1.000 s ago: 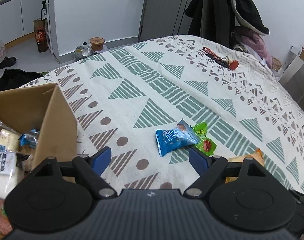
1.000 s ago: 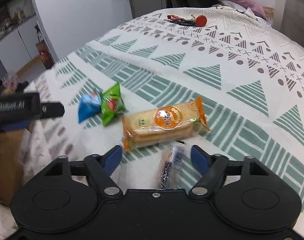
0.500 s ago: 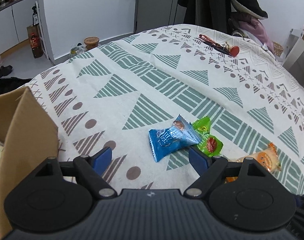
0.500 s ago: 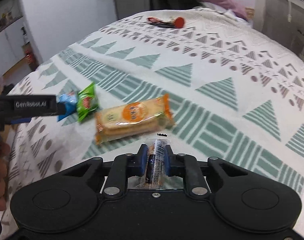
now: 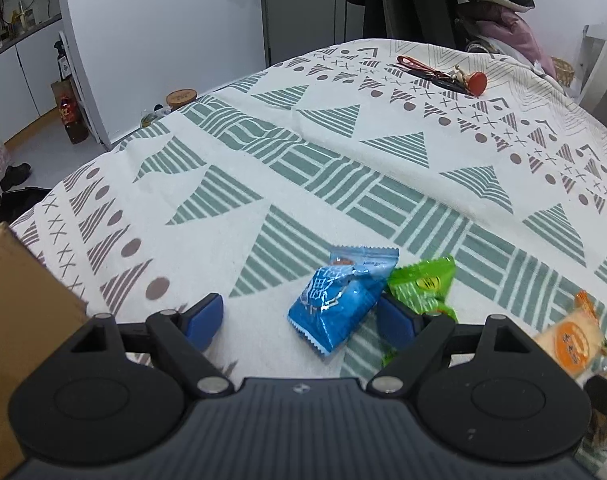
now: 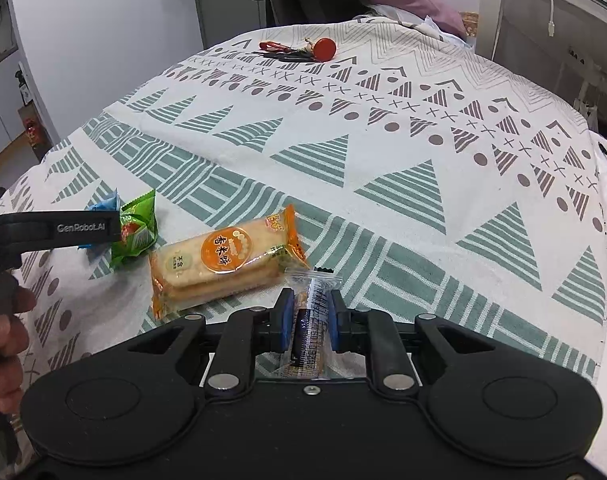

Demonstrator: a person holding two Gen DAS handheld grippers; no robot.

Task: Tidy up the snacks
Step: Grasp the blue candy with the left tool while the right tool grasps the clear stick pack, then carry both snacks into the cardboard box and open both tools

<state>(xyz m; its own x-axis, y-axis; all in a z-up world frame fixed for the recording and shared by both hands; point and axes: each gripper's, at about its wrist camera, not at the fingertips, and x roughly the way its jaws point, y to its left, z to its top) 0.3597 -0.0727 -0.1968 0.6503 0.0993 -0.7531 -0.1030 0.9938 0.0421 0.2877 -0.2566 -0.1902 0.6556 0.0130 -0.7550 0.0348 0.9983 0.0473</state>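
Left tool [image 5: 303, 316] straddles blue packet [image 5: 335, 304].

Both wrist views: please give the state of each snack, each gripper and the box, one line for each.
Left gripper: open around blue packet.
Right gripper: shut on dark snack bar.
Blue packet: lying sealed.
Green packet: lying against blue packet.
Orange cracker pack: lying sealed.
Cardboard box: upright.
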